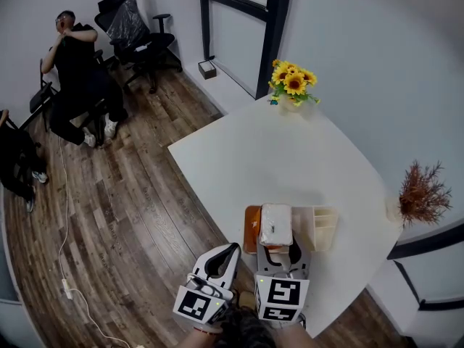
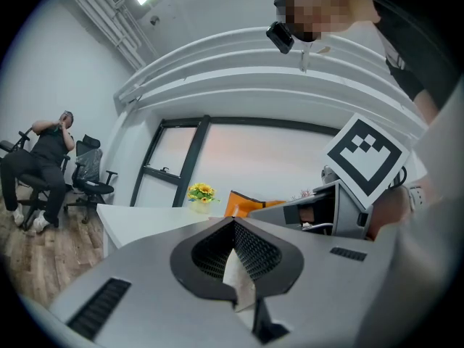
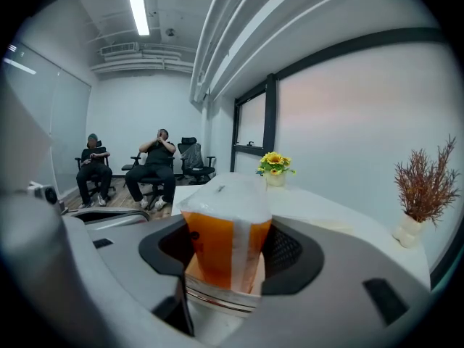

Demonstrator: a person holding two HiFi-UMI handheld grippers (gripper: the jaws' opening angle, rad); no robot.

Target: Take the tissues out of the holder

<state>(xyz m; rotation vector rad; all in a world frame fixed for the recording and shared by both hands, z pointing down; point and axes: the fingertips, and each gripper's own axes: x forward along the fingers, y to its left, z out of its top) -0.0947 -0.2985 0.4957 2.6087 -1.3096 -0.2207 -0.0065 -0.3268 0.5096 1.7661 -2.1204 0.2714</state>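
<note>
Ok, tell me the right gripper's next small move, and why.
Probably lift straight up. The right gripper has its jaws on both sides of the orange tissue pack, pads seemingly pressed against it, and the pack stands upright in the holder on the table, so a short vertical pull should free it.

Glossy plastic-wrapped tissue pack (image 3: 225, 245), soft paper tissue (image 2: 236, 278), matt table (image 1: 290, 158), wood floor (image 1: 130, 194).

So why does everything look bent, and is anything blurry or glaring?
Wide-angle lenses: in both gripper views the ceiling beams bow and corners go black. Right gripper view: the ceiling light glares white. Head view: even light, walls curve.
</note>
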